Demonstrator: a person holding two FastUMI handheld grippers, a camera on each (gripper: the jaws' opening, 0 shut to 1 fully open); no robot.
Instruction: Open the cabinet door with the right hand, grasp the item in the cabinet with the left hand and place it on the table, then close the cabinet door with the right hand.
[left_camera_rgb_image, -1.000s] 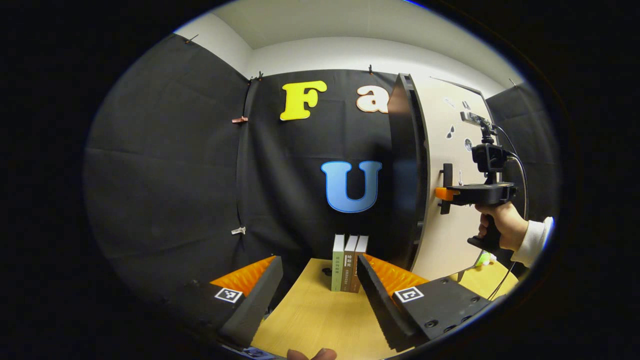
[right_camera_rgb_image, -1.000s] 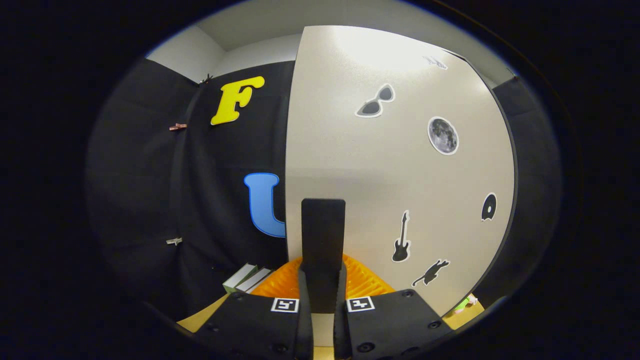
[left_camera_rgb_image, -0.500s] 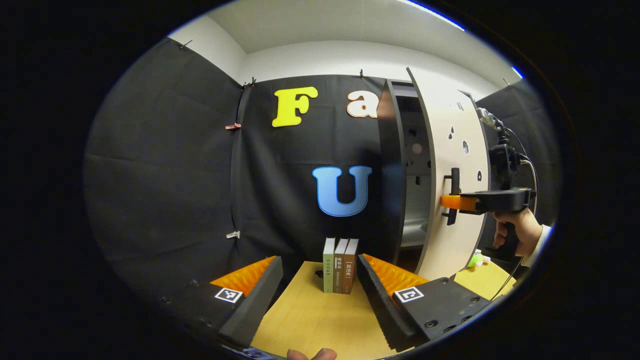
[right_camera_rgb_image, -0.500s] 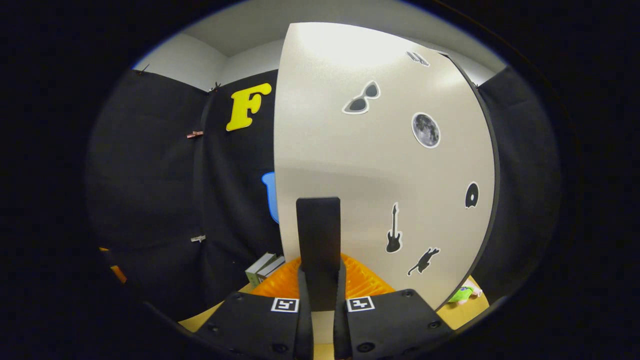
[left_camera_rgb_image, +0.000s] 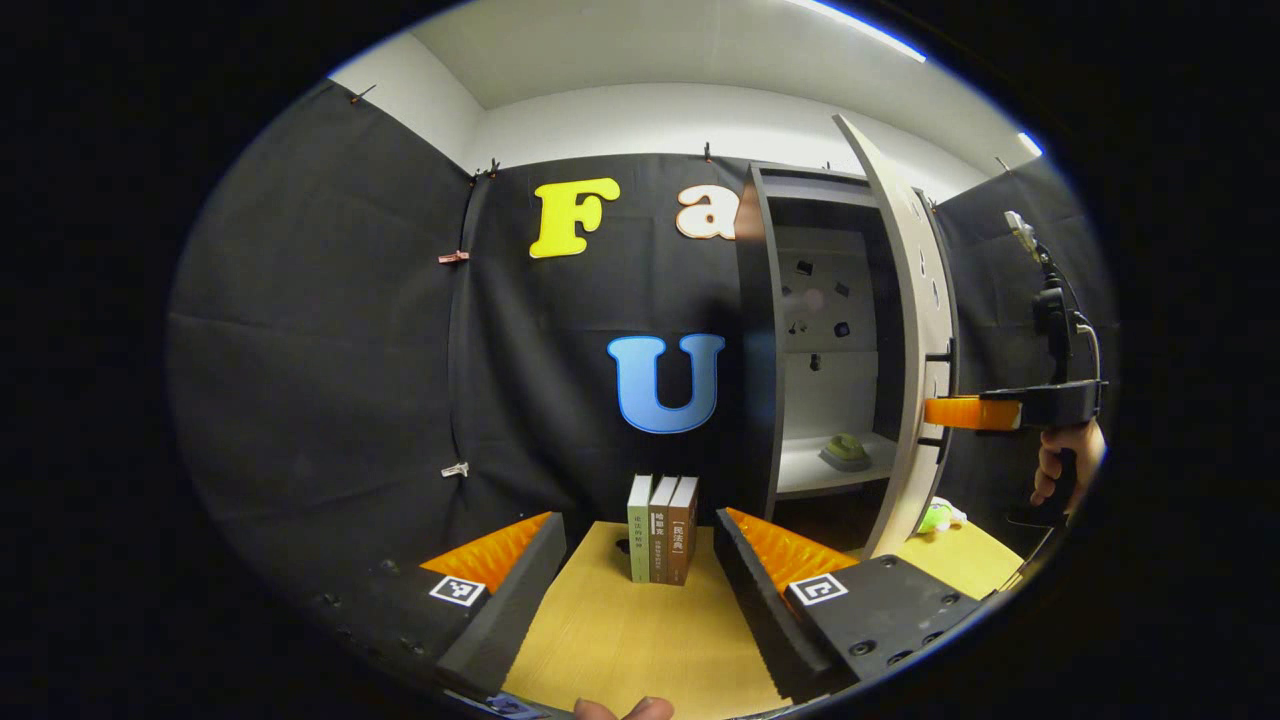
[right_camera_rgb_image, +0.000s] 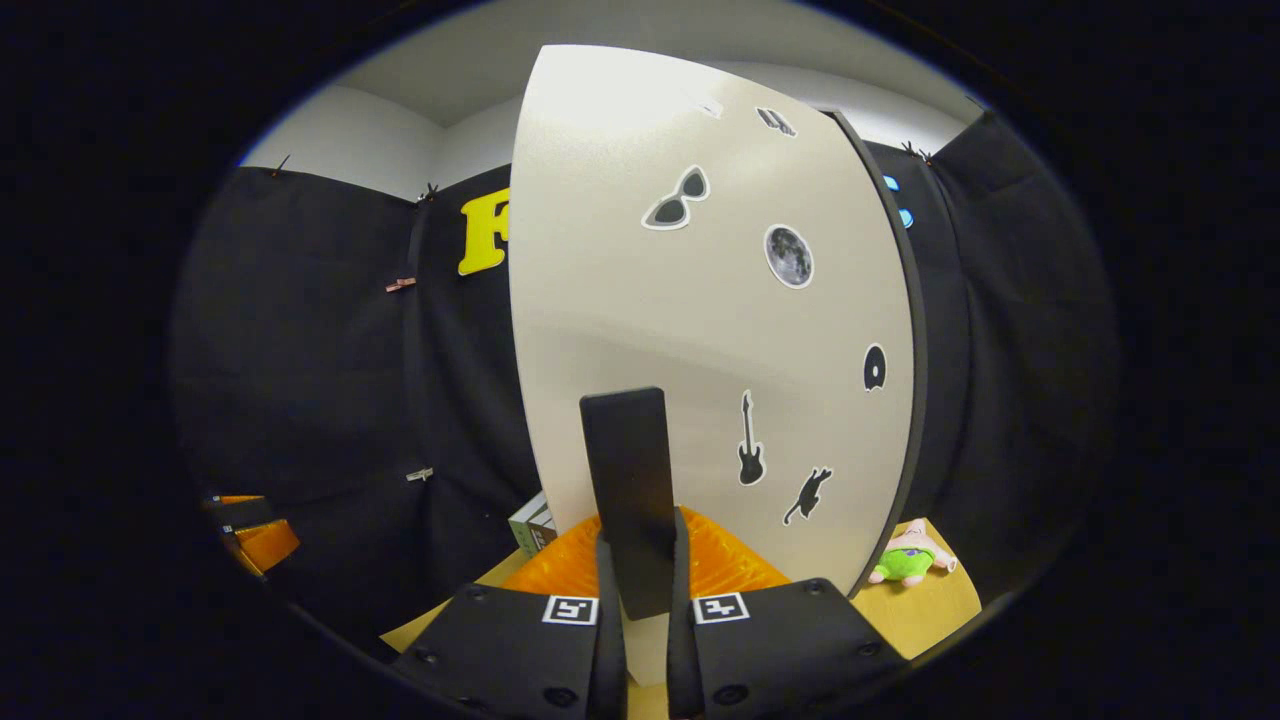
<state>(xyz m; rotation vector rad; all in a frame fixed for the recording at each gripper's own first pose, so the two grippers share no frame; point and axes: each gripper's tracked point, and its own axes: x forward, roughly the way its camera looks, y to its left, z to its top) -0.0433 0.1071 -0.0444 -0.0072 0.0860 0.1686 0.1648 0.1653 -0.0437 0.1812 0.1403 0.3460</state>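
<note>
Right hand-held gripper (right_camera_rgb_image: 645, 600) was pinching the door handle (right_camera_rgb_image: 625, 480) and had swung the cabinet door (right_camera_rgb_image: 700, 300) much wider over the last second, so the shelf's greenish item (left_camera_rgb_image: 845, 452) at 3 o'clock was reachable. Left hand-held gripper (left_camera_rgb_image: 640, 590) hung spread over the desk (left_camera_rgb_image: 620, 640); books (left_camera_rgb_image: 662, 528) beyond, then black cloth wall.

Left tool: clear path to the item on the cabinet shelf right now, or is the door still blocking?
Probably yes. The cabinet door is swung well out, held by the right tool on its handle. The item lies exposed on the shelf; the open left tool has nothing between.
</note>
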